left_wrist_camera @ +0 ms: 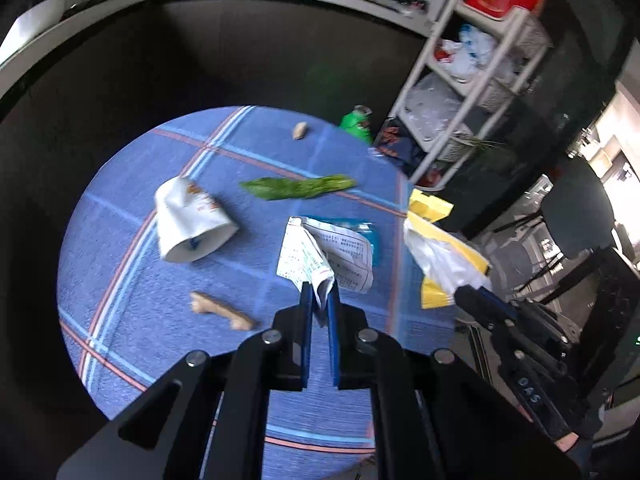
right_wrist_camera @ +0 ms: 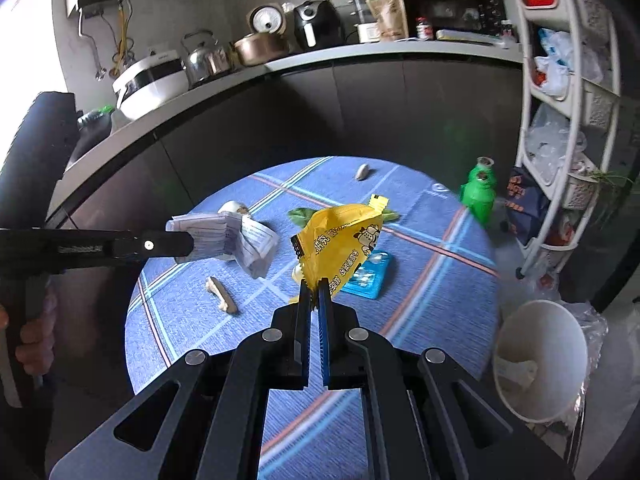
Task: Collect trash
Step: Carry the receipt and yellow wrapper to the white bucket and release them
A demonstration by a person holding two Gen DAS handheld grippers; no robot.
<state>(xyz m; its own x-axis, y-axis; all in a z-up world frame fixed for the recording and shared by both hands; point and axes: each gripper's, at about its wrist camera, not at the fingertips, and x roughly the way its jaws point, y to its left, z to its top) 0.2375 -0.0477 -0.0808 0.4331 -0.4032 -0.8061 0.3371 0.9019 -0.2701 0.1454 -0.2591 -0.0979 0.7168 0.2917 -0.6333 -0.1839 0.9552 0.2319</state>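
- The left gripper [left_wrist_camera: 320, 300] is clamped on a folded printed paper [left_wrist_camera: 324, 256], pinched by one corner so it hangs clear above the round table [left_wrist_camera: 120, 280].
- The right gripper [right_wrist_camera: 316, 292] is clenched on a yellow snack wrapper [right_wrist_camera: 340, 240], ready, it seems, for the white bin [right_wrist_camera: 540, 360] at 4 o'clock.
- Trash left on the table: a bone [left_wrist_camera: 222, 312] at 9 o'clock, a crushed paper cup [left_wrist_camera: 188, 220] at 10, a green leaf [left_wrist_camera: 298, 188] at 12.
- The blue packet [right_wrist_camera: 368, 276] is half hidden by the wrapper.
- The far green bottle [right_wrist_camera: 478, 196] is blurry.

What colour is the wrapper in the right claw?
Yellow wrapper with dark print, clearest in the right wrist view.
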